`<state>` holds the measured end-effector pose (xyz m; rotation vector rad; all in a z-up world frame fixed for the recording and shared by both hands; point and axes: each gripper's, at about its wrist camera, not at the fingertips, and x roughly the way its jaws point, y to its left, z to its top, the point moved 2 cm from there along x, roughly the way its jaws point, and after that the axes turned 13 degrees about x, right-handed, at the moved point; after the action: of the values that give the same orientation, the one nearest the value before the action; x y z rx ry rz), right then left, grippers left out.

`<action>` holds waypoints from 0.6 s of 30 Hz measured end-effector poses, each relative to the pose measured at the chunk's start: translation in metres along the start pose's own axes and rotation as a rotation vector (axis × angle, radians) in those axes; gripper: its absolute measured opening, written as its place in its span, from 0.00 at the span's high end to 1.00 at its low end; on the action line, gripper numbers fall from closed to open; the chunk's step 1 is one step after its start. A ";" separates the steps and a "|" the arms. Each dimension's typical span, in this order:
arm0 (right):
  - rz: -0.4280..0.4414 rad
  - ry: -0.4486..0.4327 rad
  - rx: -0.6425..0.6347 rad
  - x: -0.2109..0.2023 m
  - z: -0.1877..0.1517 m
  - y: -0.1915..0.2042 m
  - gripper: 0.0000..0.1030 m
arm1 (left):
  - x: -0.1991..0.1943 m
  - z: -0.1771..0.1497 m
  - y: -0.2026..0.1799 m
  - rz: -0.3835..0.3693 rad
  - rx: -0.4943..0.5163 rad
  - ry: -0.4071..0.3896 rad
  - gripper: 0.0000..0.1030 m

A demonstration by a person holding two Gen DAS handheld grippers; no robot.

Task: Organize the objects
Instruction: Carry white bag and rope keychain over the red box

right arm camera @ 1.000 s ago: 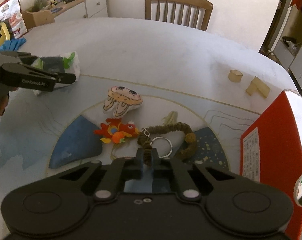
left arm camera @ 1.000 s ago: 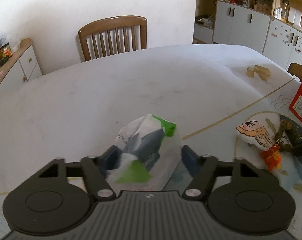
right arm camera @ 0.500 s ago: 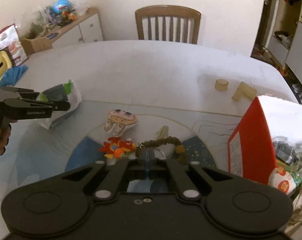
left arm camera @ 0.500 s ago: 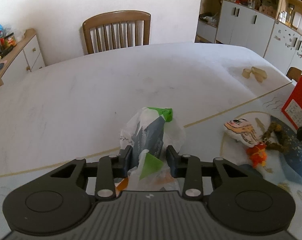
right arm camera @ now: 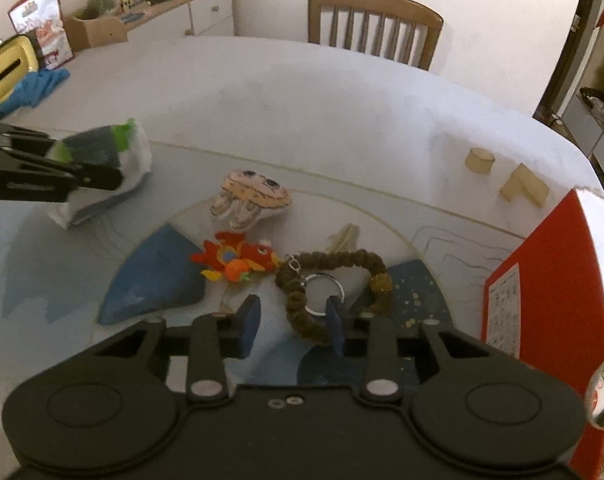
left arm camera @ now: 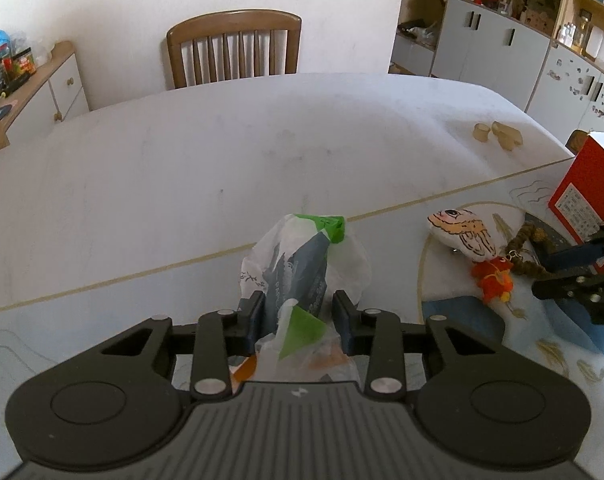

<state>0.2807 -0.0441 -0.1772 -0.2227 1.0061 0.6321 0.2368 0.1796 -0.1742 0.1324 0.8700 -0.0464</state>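
A white plastic bag (left arm camera: 302,256) with green and dark packets inside sits on the table, and my left gripper (left arm camera: 298,304) is shut on its near end. The right wrist view shows that bag (right arm camera: 113,156) at the left, pinched by the left gripper (right arm camera: 101,178). My right gripper (right arm camera: 293,308) is low over the painted mat with its jaws opening. A brown braided keychain (right arm camera: 330,260) with a metal ring (right arm camera: 322,294) lies partly between its fingers, and the pads are not pressing on it. The right gripper (left arm camera: 558,268) also shows at the right edge of the left wrist view.
A red-orange plush fish (right arm camera: 237,258) and a jellyfish plush (right arm camera: 253,196) lie beside the keychain. A red box (right arm camera: 550,280) stands at the right. Small wooden blocks (right arm camera: 480,160) lie farther back. A wooden chair (right arm camera: 374,28) stands behind the table. A blue cloth (right arm camera: 37,84) lies at the far left.
My left gripper closed on the bag and has kept hold of it. My right gripper was shut on the brown keychain and has now opened, letting the keychain go.
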 end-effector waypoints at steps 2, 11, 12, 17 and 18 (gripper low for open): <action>-0.009 0.000 -0.012 0.002 -0.001 0.001 0.82 | 0.000 0.000 0.000 -0.001 -0.002 0.001 0.66; -0.002 -0.059 0.046 -0.031 0.007 -0.009 0.95 | -0.006 -0.003 -0.002 -0.010 -0.025 -0.010 0.66; 0.012 -0.066 0.064 -0.039 0.009 -0.012 0.95 | -0.007 -0.003 -0.002 -0.013 -0.026 -0.014 0.66; 0.067 -0.126 0.131 -0.079 0.018 -0.019 0.95 | -0.019 -0.004 -0.004 -0.030 -0.040 -0.034 0.66; 0.077 -0.140 0.144 -0.087 0.019 -0.020 0.95 | -0.021 -0.004 -0.005 -0.035 -0.044 -0.038 0.66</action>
<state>0.2736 -0.0855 -0.0957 -0.0128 0.9238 0.6330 0.2196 0.1750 -0.1612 0.0750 0.8351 -0.0622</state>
